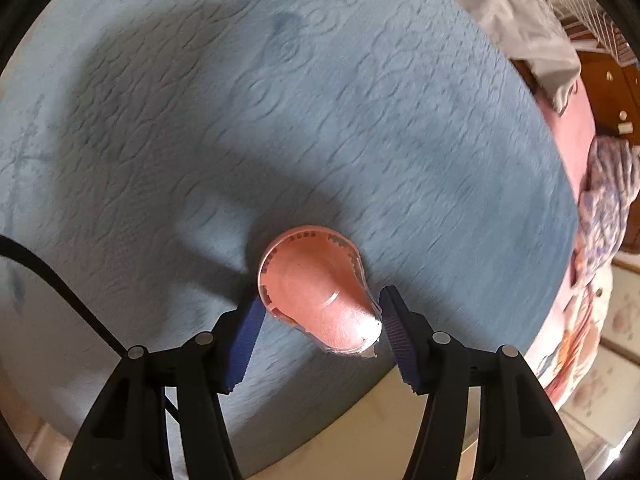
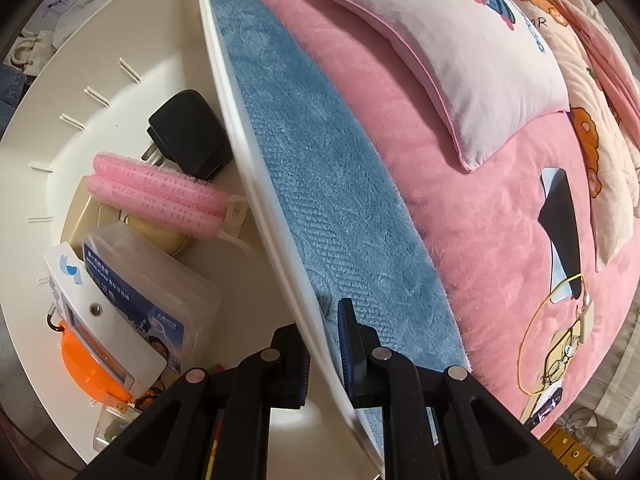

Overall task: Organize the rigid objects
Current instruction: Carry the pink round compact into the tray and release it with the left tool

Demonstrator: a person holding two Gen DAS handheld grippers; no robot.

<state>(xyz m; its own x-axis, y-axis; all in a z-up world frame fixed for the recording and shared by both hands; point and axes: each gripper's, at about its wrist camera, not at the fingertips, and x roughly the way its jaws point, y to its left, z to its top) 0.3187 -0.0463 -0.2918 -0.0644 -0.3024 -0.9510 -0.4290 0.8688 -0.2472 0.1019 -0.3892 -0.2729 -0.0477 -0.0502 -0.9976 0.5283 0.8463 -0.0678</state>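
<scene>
A bed is covered by a blue blanket point(image 1: 320, 100) over a pink blanket point(image 2: 460, 200). A pink tape dispenser point(image 1: 320, 300) is seen on the blue one; a pillow point(image 2: 460, 60) and phone point(image 2: 560, 216) on the pink.

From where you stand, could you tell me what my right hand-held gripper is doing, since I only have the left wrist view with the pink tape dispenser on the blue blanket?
Observer: Your right hand-held gripper is clamped on the wall of a white bin, one finger inside, one outside.
Operator: Thank you. Is anything in the bin yet?
Observer: Yes: a black plug adapter sits toward the far end, with pink hair rollers just in front of it.
Operator: And nearer the gripper?
Observer: A clear plastic box with a blue label and a white card lying over an orange item.
</scene>
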